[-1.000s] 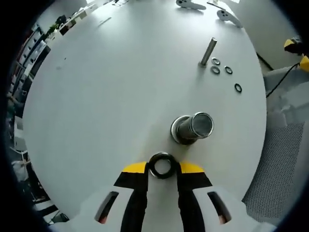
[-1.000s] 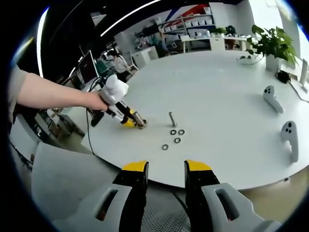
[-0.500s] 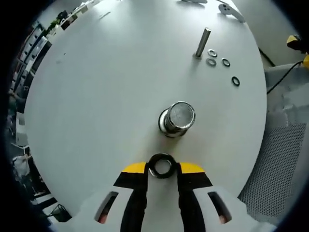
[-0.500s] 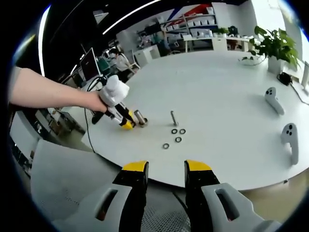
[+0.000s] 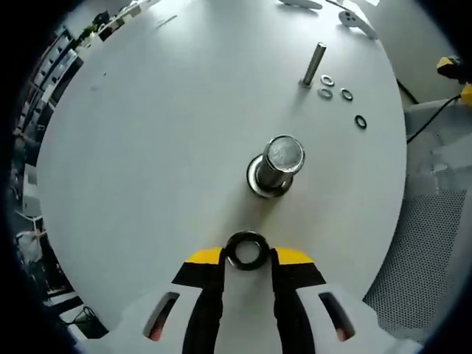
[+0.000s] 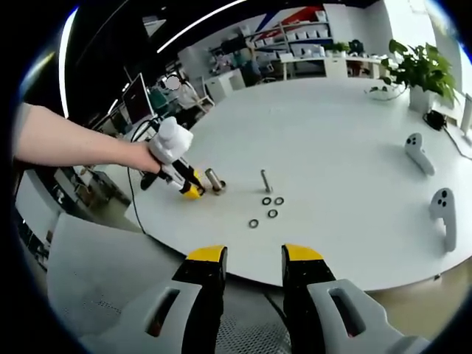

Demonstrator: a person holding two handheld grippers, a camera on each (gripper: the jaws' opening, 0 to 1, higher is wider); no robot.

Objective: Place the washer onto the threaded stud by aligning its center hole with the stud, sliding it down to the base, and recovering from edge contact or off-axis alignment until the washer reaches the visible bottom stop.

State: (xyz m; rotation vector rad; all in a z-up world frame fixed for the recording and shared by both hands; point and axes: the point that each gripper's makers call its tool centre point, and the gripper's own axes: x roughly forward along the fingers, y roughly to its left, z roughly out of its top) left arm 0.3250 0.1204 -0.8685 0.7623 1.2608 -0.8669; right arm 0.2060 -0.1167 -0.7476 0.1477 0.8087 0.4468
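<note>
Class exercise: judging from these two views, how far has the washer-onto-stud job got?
Done: the left gripper holds a black washer between its jaws. In hand: it hangs short of the thick stud, apart from it. Left: centre the hole over the stud top and slide down to the base flange. The right gripper waits open off the table.

The left claw (image 5: 248, 254) has its yellow-tipped jaws closed in on a dark ring pinched between their tips, pointing forward and down. In the right gripper view, the same left claw (image 6: 193, 192) shows at the left, gripped by a person's hand (image 6: 147, 156) on a bare forearm (image 6: 74, 144) that reaches in from the left edge. The right claw (image 6: 254, 254) has its two jaws parted with a clear gap between them, gripping nothing.
</note>
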